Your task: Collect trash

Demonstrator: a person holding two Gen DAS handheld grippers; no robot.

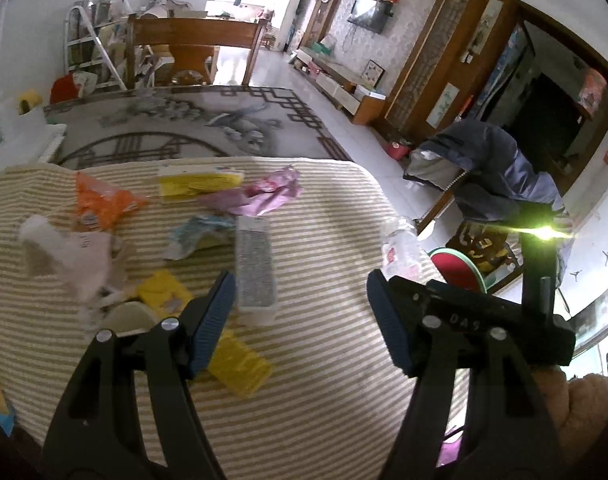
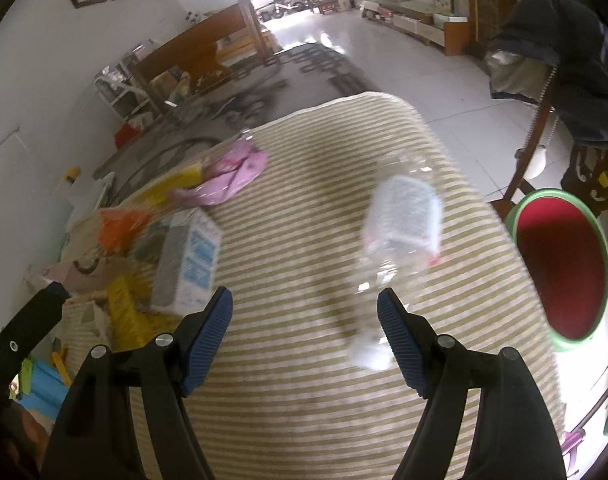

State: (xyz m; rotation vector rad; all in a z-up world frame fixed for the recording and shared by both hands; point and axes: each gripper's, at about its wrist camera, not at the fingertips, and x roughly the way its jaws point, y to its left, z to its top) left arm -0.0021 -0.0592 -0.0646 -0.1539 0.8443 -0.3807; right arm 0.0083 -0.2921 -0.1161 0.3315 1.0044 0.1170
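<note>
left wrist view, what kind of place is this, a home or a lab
Most likely a home living room: a dark wall-mounted television above a low wooden cabinet, a grey patterned rug on pale tiles, and a wooden chair beyond the striped cloth-covered table.

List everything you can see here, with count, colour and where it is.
Cloth: one, tan and white stripes, covers the table.
Bottle: one, clear with a white label, lying near the table's right edge.
Carton: one, grey and white, mid-table.
Pink bag: one, far side of the table.
Orange bag: one, far left.
Yellow wrappers: several, scattered left of centre.
Crumpled paper: a pile, pale pink and white, left side.
Bin: one, green rim, red inside, on the floor right of the table.
Left gripper: one, black with blue pads, open over the table.
Right gripper: one, same colours, open, just short of the bottle.
</note>
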